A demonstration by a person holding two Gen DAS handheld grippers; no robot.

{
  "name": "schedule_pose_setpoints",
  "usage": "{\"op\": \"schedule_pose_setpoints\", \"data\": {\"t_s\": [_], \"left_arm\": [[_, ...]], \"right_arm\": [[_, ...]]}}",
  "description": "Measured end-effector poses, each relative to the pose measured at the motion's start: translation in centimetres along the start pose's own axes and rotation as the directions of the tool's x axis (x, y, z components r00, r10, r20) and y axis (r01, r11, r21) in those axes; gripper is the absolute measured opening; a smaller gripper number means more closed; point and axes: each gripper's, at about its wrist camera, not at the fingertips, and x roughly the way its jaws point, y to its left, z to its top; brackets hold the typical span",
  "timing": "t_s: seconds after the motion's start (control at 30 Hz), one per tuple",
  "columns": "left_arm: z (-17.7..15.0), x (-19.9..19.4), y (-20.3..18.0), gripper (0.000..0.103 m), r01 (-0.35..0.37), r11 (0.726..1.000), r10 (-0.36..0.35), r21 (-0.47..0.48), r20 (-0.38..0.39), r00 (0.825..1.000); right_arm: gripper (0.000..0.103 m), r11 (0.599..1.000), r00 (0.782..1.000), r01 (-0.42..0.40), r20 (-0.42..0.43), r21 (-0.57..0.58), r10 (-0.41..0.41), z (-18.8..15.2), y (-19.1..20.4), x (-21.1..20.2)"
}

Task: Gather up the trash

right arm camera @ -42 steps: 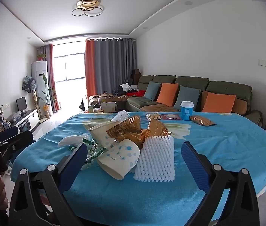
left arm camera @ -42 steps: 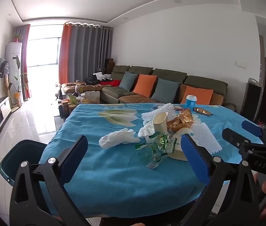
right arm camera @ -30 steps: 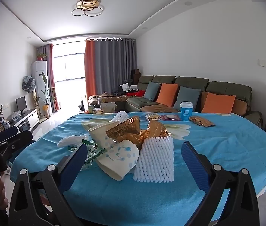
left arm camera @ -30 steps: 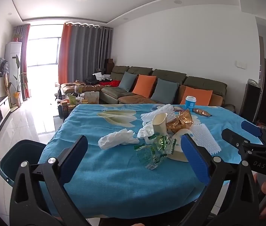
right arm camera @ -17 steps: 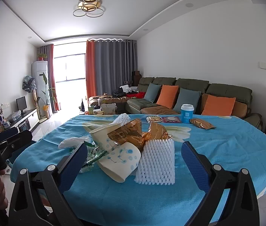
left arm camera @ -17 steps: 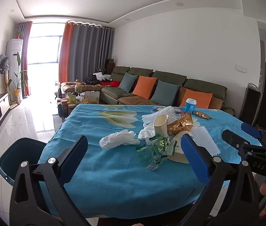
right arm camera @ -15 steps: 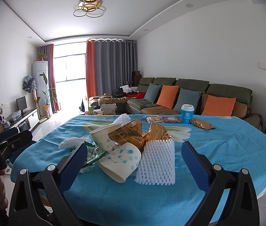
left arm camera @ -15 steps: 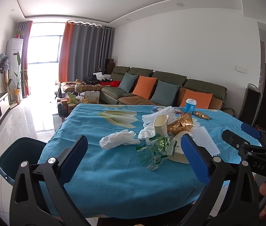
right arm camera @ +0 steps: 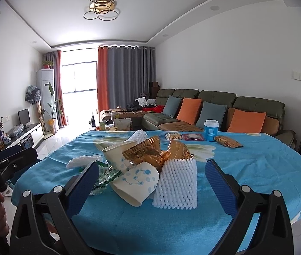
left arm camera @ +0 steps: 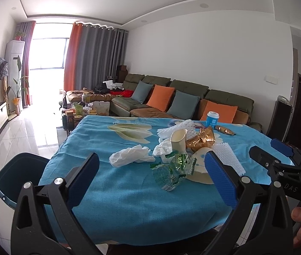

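L tool point(left arm camera: 150, 178) & R tool point(right arm camera: 150, 182) both spread wide, nothing held; trash pile point(right arm camera: 150, 167) on table point(right arm camera: 256, 170).

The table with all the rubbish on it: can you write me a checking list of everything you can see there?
Surface: table under a blue flowered cloth.
Job's things: trash pile mid-table: crumpled tissue, green wrapper, spotted paper cup on its side, gold wrappers, white foam net. Dark bin at the table's left edge.
Clutter: blue lidded cup, snack packets at the far side.
Grippers: left gripper and right gripper open, empty.
Cables: nothing seen.
Surroundings: sofa with cushions, curtains.
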Motion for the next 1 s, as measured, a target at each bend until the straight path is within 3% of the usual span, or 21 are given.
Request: {"op": "schedule_pose_setpoints", "data": {"t_s": [1.0], "left_arm": [[0.12,-0.18,0.55,0.097,0.002,0.999,-0.002,-0.035,-0.006,1.0]], "right_arm": [[0.096,1.0,1.0,0.0,0.008,-0.001,0.0,0.21,0.03,-0.11]]}}
